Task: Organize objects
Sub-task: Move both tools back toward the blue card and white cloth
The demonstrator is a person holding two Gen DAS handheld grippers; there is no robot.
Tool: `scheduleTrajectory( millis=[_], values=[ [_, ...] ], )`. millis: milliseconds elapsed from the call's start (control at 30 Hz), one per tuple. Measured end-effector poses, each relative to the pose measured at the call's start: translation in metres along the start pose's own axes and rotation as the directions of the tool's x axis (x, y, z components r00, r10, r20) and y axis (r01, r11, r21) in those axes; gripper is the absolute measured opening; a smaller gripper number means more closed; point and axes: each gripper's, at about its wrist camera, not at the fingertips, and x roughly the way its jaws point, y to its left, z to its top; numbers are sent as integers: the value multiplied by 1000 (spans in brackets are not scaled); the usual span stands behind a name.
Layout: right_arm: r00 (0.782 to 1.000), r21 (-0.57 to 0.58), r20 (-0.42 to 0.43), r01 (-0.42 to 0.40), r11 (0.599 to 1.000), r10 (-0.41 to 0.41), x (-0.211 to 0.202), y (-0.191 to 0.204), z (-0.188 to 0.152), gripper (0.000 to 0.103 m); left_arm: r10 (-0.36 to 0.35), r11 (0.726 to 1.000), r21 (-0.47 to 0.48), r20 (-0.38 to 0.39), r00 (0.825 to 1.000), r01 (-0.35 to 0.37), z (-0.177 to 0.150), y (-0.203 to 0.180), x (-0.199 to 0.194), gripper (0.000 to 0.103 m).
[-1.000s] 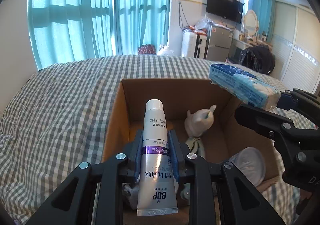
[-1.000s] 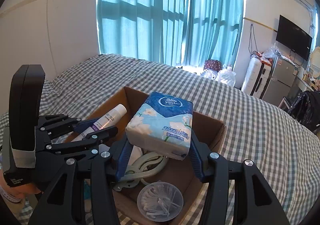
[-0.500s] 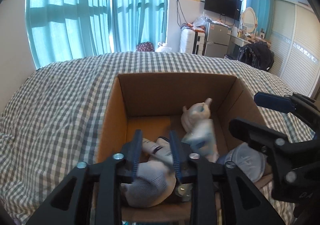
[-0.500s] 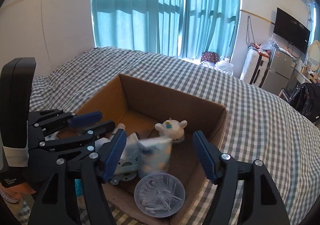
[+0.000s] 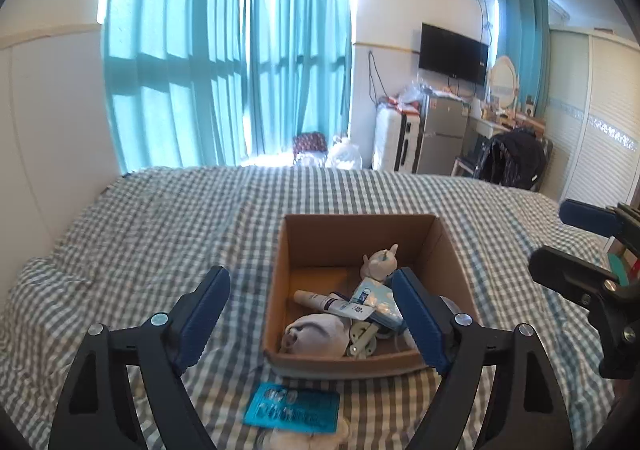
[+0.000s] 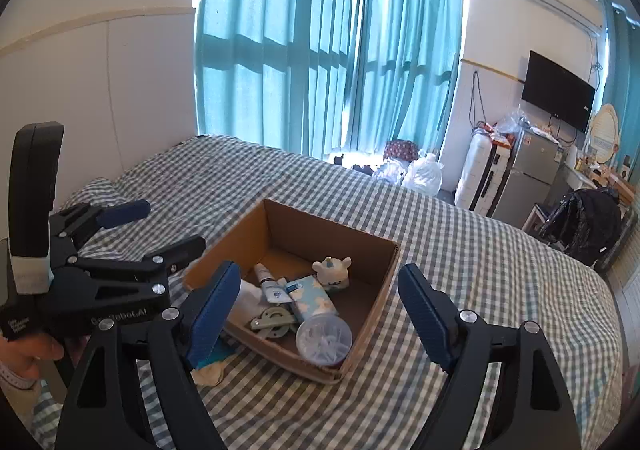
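Cardboard box (image 5: 362,234) sits on the checked bed (image 5: 152,234) and holds the tube (image 5: 322,300), tissue pack (image 5: 378,300), plush toy (image 5: 380,262), a white cloth bundle (image 5: 316,332), a grey-green clip (image 6: 270,322) and a round clear tub (image 6: 324,336). Left gripper (image 5: 310,320) and right gripper (image 6: 318,308): jaws of both have just been opening, now wide apart with nothing between them, both clear of the box. Judgement: release step is done; next sensible target is the blue packet (image 5: 292,408) lying on the bed just near-side of the box. To do it well, come down with jaws straddling the packet's short width, press lightly into the soft bedding so the pads get under the flat edge, then lift clear of the box wall before dropping. Hard to read: the packet is blurred and its contents unclear; a pale crumpled item (image 5: 304,438) beside it is cut off at the frame edge; the tub is mostly hidden behind the left gripper's right finger in the left view; the box's near inner wall is not visible.
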Motion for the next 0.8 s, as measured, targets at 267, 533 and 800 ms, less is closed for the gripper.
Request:
scheduleTrajectory(
  millis=[267, 533, 800],
  values=[
    [1000, -3, 11, -4, 1000, 5, -57, 23, -28, 86, 22, 1000, -15, 21, 1000, -21, -18, 14, -53, 86],
    [999, 35, -33, -15, 999, 16, -56, 30, -69, 86, 73, 997, -38, -9, 997, -74, -58, 32, -58, 86],
    [993, 51, -116, -5, 999, 11, -8, 27, -104, 86, 130, 990, -49, -84, 988, -134, -107, 45, -22, 86]
  ],
)
